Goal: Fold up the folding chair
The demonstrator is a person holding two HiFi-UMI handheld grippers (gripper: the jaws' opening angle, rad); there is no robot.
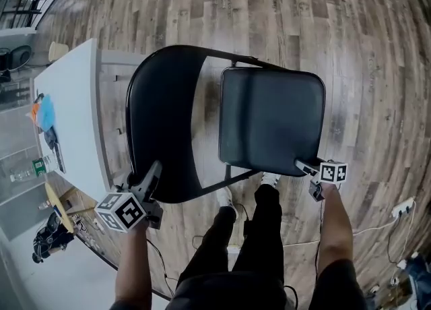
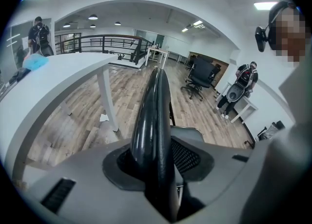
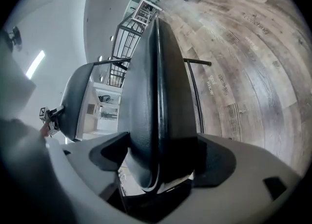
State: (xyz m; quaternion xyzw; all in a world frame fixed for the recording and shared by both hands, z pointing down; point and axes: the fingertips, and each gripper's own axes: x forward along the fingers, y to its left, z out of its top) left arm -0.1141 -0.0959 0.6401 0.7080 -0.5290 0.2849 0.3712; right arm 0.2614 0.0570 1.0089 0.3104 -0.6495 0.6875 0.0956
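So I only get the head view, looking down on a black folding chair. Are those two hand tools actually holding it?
Observer: The left gripper is. Its own view shows the backrest edge between its fingers, which are closed on it.
Operator: And the right one?
Observer: The right gripper has the seat edge between its fingers, but they're spread wide around it rather than squeezing.
Operator: Anything beyond the chair that I'm missing?
Observer: Yes, black office chairs stand further down the room, outside your picture.
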